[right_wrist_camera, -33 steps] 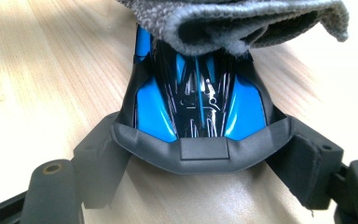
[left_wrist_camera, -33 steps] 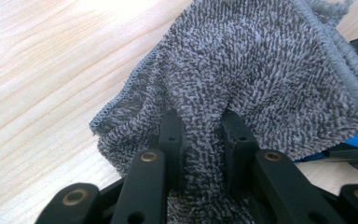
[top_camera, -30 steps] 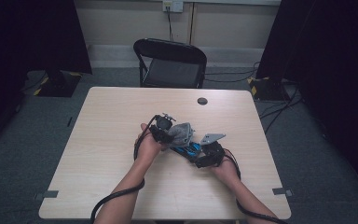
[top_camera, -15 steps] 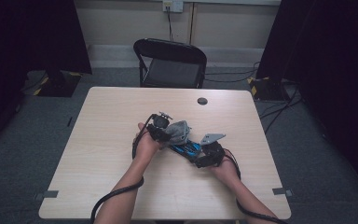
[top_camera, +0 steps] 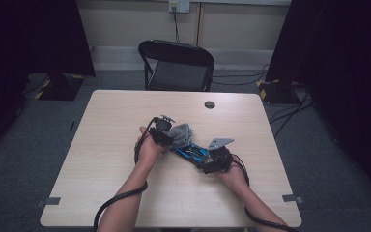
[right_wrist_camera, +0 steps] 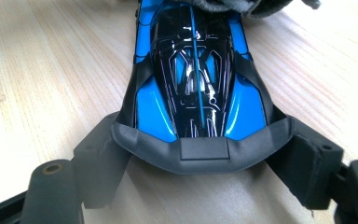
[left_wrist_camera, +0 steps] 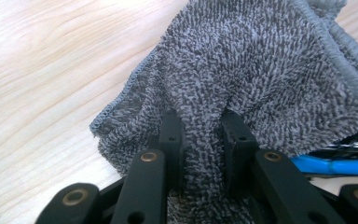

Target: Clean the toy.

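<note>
Blue/black toy car [right_wrist_camera: 198, 79] lies mid-surface [top_camera: 101, 145], its end clamped btwn right tongs [right_wrist_camera: 200, 154]. Grey cloth [left_wrist_camera: 242, 79] sits on car's far end, at 10 o'clock from right tongs, pinched in left tongs [left_wrist_camera: 200, 140]. Risk: hard wipe w/ cloth could twist car out of grip, since it's held at one end only.

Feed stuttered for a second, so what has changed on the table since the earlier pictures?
Nothing visibly changed. The left gripper is shut on the grey cloth, which rests on one end of the blue toy car; the right gripper grips the car's other end across its sides, on the table.
</note>
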The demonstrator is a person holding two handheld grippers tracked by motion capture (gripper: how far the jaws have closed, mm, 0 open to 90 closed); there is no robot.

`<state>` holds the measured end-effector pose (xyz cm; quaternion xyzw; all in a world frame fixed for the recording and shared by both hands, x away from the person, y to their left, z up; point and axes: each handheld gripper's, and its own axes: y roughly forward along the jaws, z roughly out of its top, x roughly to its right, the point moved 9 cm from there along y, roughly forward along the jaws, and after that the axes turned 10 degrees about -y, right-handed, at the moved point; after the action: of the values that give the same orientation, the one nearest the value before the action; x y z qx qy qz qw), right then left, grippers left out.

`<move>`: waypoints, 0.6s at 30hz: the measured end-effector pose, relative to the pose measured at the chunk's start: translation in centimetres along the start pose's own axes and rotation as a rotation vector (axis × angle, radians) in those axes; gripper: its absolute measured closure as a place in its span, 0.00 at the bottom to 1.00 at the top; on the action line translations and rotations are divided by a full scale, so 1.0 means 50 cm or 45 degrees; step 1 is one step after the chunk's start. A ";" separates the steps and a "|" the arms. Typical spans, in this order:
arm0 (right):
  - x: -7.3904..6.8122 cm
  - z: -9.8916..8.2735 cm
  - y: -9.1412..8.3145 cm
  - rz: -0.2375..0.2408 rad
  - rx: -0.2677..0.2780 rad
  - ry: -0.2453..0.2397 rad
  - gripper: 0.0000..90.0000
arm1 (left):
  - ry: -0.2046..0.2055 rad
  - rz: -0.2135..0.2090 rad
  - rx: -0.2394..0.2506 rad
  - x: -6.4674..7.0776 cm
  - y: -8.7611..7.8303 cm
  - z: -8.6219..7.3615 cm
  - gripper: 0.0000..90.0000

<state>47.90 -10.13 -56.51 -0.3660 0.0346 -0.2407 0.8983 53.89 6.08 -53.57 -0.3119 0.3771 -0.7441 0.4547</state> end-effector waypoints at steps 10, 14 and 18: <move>0.000 0.000 0.000 -0.001 0.001 0.000 0.27 | -0.022 0.013 -0.007 -0.021 0.001 -0.009 0.82; 0.000 0.000 0.000 0.000 0.001 0.001 0.27 | -0.047 0.026 -0.012 -0.037 -0.001 -0.017 0.82; 0.000 0.000 0.000 0.000 0.001 0.001 0.27 | -0.063 0.035 -0.012 -0.056 -0.010 -0.028 0.82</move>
<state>47.91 -10.12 -56.51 -0.3657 0.0349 -0.2410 0.8983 53.63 9.16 -54.21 -0.3272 0.3733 -0.7281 0.4727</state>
